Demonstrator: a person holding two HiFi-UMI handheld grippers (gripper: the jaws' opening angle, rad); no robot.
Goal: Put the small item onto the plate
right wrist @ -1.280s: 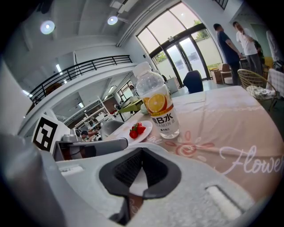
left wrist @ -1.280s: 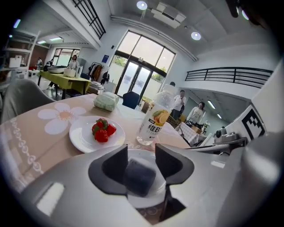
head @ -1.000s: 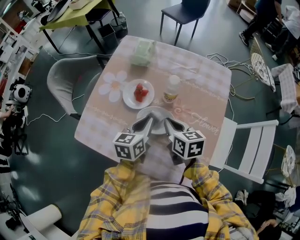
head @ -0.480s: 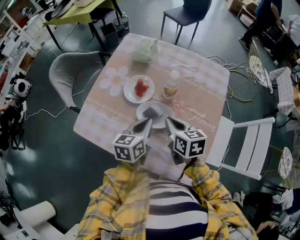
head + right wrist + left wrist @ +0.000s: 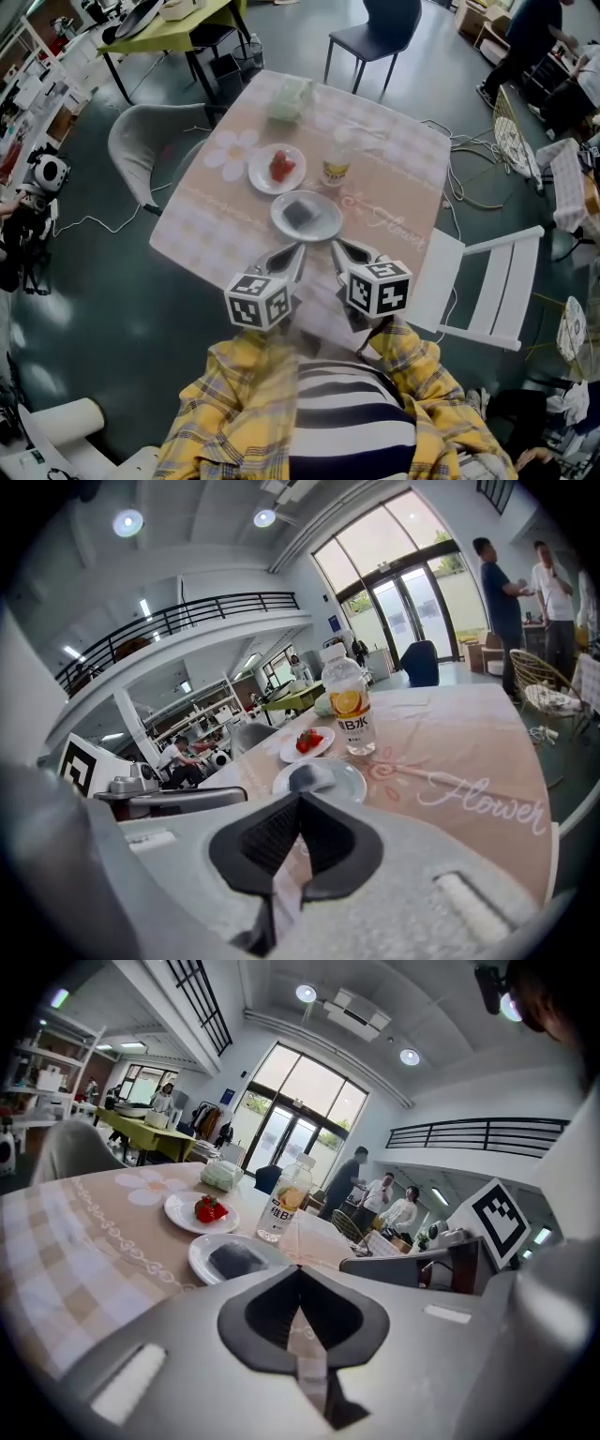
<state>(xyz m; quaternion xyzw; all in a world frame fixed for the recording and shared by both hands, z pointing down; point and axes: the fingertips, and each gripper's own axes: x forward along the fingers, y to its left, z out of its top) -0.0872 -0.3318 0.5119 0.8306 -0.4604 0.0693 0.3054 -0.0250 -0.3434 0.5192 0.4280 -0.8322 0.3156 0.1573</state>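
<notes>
My left tool [image 5: 296, 250], jaws pressed together and empty, is poised at the near edge of the desk [image 5: 398, 173]. Just ahead, the small dark item [image 5: 302, 213] lies on the white plate [image 5: 277, 219]. My right tool [image 5: 336, 246], beside the left, is likewise closed on nothing.

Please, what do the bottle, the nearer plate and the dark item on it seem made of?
Bottle: clear glossy plastic, see-through with a printed label.
Nearer plate: white, smooth sheen, likely glazed ceramic or melamine.
Dark item: matte grey, soft-looking, perhaps foam or cloth; unclear.
</notes>
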